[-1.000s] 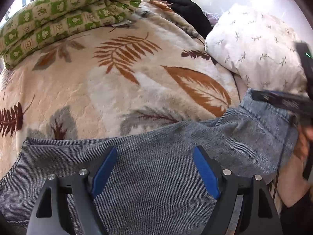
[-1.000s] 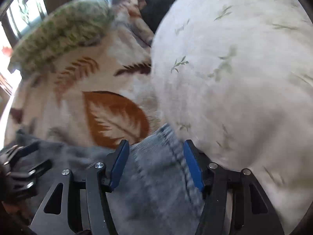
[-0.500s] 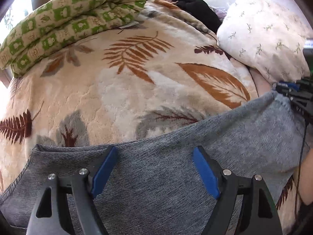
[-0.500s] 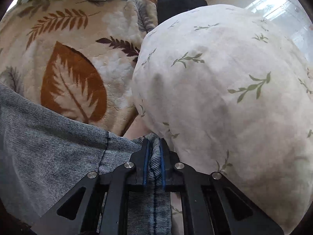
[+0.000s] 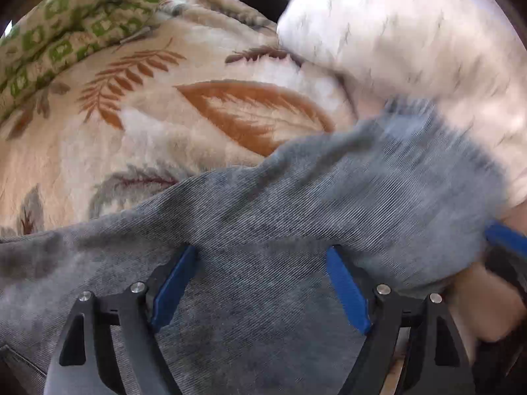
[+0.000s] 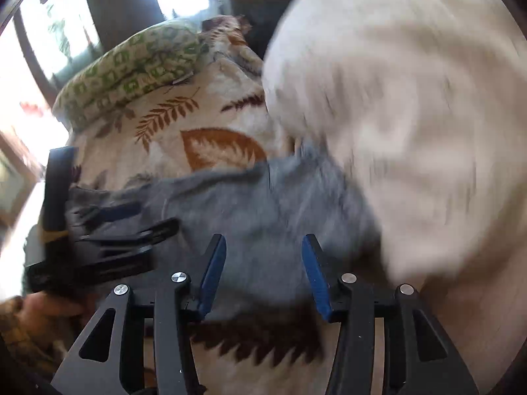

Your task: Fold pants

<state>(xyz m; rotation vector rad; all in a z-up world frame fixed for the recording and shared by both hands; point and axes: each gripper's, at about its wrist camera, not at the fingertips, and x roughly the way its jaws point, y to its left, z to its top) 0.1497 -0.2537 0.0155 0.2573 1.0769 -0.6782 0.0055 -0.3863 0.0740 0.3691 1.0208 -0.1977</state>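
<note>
Left wrist view: grey ribbed pants [image 5: 296,230], folded over in a raised crease, lying on a leaf-patterned blanket [image 5: 164,125] beside a white pillow [image 5: 411,49]. Left gripper [image 5: 263,283] fingers spread, released. Right gripper [image 6: 263,273] fingers just opened, nothing clamped.

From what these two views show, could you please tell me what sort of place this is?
Most likely a bedroom: a leaf-print blanket covers a bed, a sprigged white pillow lies at one end, and a folded green-checked quilt sits near a window.
</note>
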